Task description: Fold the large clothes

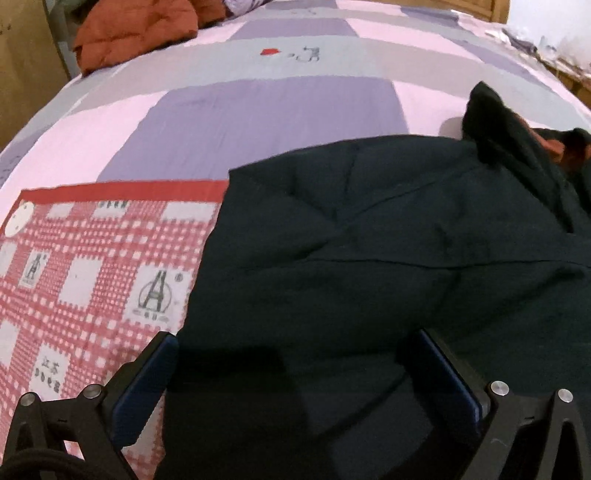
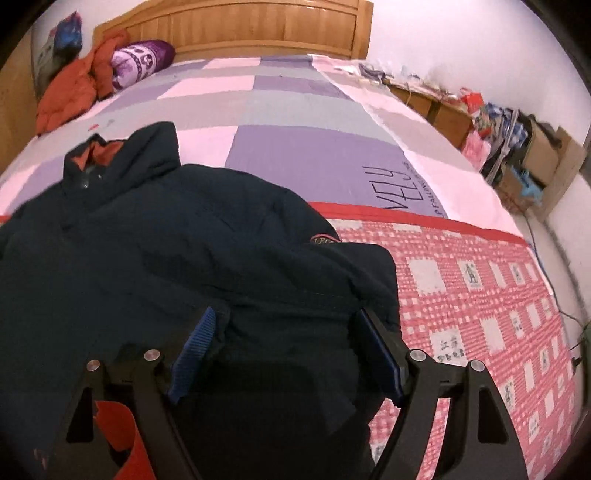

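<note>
Left wrist view: the dark jacket [image 1: 369, 258] is seen spread on the bed [image 1: 258, 122], partly over a red checked cloth [image 1: 92, 266], with its hood [image 1: 498, 122] pointing away towards the upper right. The left tongs [image 1: 291, 373] are held wide, nothing pinched between them; the jacket's near part lies directly under and ahead of them, and the garment's left edge runs just beside the left finger, so the edge is off to the left of the gap and not inside it. Whether the fingers touch the fabric cannot be told from the dark blur. Right wrist view: the same jacket [image 2: 166, 258] is seen with the hood [image 2: 122, 155] far ahead to the upper left and a sleeve with a small badge [image 2: 325, 238] folded along the right side, over the checked cloth [image 2: 480, 295]. The right tongs [image 2: 284, 354] are spread wide over the hem area, the right finger just at the jacket's right edge; no fabric is clamped. The long axis is judged to run from the tongs away towards the hood and headboard [image 2: 240, 26], so both tongs sit at the hem end, left tongs nearer the left edge, right tongs nearer the right edge. An orange garment [image 2: 70, 92] lies well apart by the pillow [image 2: 144, 59].
</note>
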{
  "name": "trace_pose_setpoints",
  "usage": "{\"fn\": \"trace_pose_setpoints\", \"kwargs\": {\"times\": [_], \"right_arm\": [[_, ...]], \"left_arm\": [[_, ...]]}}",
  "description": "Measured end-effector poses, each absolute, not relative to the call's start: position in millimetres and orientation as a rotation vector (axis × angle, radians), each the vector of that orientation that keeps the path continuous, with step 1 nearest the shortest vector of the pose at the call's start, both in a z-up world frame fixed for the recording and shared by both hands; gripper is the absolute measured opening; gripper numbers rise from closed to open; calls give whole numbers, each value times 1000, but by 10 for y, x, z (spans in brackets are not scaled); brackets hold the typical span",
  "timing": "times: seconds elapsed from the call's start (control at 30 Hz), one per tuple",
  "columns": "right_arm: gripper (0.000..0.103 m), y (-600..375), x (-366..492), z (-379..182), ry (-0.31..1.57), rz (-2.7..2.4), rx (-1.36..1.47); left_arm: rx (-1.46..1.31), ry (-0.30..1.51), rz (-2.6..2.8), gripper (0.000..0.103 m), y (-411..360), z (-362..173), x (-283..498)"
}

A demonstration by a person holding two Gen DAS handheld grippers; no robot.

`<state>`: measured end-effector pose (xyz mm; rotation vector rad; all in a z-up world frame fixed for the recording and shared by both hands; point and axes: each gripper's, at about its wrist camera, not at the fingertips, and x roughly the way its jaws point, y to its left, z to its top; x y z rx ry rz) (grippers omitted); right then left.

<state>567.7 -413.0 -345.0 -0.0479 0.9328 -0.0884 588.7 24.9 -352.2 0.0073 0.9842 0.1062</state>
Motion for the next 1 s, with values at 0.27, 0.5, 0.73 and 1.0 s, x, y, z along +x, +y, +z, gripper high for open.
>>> {"fn": "trace_pose_setpoints", "kwargs": {"times": [0.27,0.5,0.73,1.0], "right_arm": [[80,-4476,5236,-3401,922,-170,22],[80,-4236,4038,-3309,906,-132,-45],[80,-4304,3100,-3613,1045,-176,-31],[80,-3996,2298,-3426,1054,-75,-145]], "left_arm": [[-2,978,129,103,518,-3405,5522],[33,1017,25,103,429,-3368,4620],[172,1112,52,103,476,-3517,3815],[214,1163,49,103,400,-3408,2651]]}}
